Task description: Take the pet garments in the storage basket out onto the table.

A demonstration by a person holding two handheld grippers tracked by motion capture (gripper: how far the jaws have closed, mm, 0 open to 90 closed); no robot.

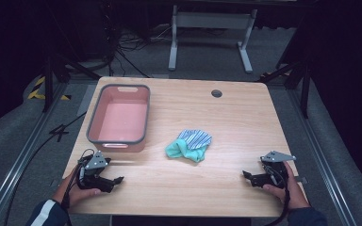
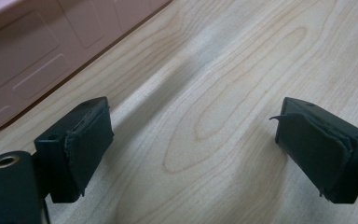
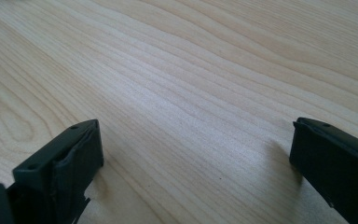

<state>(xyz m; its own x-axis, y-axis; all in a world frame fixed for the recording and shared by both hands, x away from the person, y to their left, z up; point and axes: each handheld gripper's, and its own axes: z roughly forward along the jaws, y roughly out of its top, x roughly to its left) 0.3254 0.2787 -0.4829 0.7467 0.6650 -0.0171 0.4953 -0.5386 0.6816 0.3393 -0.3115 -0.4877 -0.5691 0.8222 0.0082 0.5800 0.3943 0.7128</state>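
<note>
Your left gripper (image 1: 119,179) and right gripper (image 1: 246,174) gape empty — crumpled cloth (image 1: 189,144) between them, pink bin (image 1: 119,117) just beyond the left.

Table (image 1: 245,122): light wood w/ darker grain lines, one small dark grey round cap (image 1: 217,93) near far edge. Bin (image 1: 94,117): pale pink inside & on walls, grey rim. Cloth bundle (image 1: 189,145): teal/mint part plus white part w/ blue stripes. Left gripper (image 1: 118,180) & right gripper (image 1: 246,175): black jaws w/ black pads, grey plate on top of each. Sleeve (image 1: 45,214): dark navy w/ a white stripe. Floor (image 1: 9,136): grey; yellow-black hazard tape (image 1: 37,89) at left.
</note>
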